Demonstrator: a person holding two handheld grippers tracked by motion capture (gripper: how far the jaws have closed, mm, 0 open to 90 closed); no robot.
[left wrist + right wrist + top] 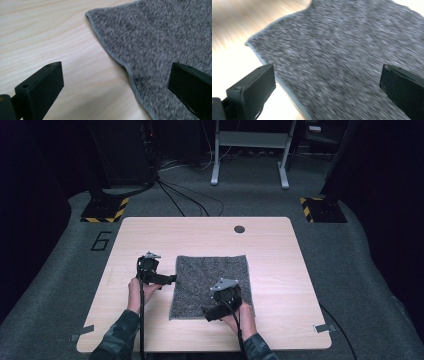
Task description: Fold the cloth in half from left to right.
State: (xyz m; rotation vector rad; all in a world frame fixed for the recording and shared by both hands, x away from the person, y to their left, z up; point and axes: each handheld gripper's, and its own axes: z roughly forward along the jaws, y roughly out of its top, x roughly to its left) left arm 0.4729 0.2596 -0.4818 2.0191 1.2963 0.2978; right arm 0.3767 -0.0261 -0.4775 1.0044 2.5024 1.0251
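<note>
A grey fleecy cloth (200,280) lies flat in the middle of the wooden table (280,270). My left gripper (172,279) sits at the cloth's left edge, pointing right, open, with nothing between its jaws. In the left gripper view the cloth (160,42) shows its stitched hem and one corner, and the jaws straddle that hem. My right gripper (206,312) hovers over the cloth's near right part, pointing left, open and empty. In the right gripper view the cloth (337,57) is blurred by motion, and a corner of it lies at the left.
A dark round hole (239,229) is set in the table near its far edge. Bare wood surrounds the cloth on all sides. Tape strips (324,327) mark the near corners. Cables and a metal stand (250,150) are on the floor beyond the table.
</note>
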